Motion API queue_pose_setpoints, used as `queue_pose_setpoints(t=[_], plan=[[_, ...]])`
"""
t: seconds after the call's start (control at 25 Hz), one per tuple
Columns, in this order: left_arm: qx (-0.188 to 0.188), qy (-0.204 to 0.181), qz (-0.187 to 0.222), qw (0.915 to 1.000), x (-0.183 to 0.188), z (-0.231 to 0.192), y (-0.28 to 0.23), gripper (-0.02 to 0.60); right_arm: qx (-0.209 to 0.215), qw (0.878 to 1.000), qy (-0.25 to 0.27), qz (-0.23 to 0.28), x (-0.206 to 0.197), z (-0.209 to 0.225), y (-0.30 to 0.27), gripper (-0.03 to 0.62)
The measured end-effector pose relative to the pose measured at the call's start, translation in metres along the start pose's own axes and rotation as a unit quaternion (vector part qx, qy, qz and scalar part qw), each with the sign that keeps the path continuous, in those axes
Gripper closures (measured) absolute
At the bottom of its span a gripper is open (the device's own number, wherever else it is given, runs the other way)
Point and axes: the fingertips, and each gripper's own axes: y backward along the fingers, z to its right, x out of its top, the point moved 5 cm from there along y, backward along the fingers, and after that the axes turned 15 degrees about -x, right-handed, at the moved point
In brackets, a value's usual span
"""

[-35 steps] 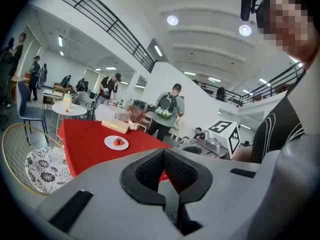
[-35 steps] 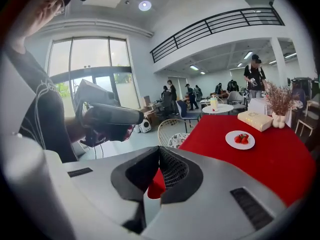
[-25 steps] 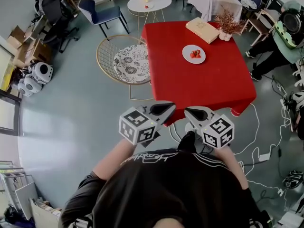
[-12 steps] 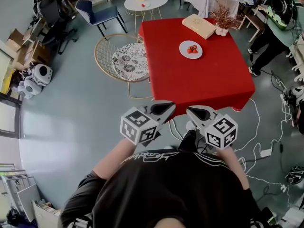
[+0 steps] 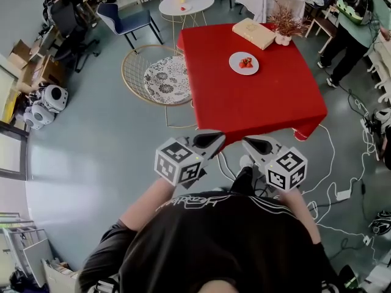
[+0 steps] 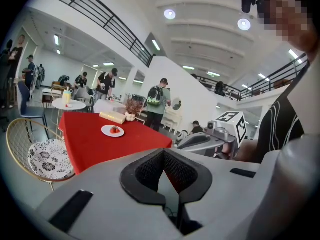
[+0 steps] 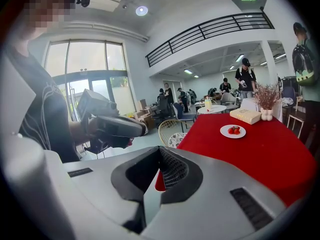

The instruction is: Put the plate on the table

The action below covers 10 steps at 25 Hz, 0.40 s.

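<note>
A white plate [image 5: 244, 63] with strawberries sits on the red table [image 5: 263, 105], far ahead of both grippers. It also shows in the left gripper view as the plate [image 6: 112, 130] and in the right gripper view as the plate [image 7: 233, 131]. My left gripper [image 5: 219, 138] and right gripper [image 5: 247, 143] hang side by side close to my body, short of the table's near edge. The left gripper [image 6: 163, 155] is shut with nothing between its jaws. The right gripper [image 7: 159, 156] is likewise shut and holds nothing.
A wire chair [image 5: 135, 58] with a patterned cushion [image 5: 164, 80] stands left of the table. A tan box [image 5: 255, 33] and dried flowers [image 5: 285, 24] sit at the table's far edge. Beyond are a round white table [image 5: 182, 3] and a blue chair [image 5: 127, 18]. Cables [image 5: 339, 194] lie on the floor right; a person [image 5: 353, 10] stands far right.
The red table and plate have shifted slightly up and left in the head view. Both grippers stay shut, empty and side by side.
</note>
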Motion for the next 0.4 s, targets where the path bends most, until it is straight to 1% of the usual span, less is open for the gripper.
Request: queue_pose_setpoints(t=[0.4], plan=[[-0.005, -0.002, 0.002, 1.0, 0.0007, 0.0008, -0.0033, 0.574, -0.007, 1.0, -0.003, 0.0, -0.0004, 0.0034, 0.0036, 0.588]])
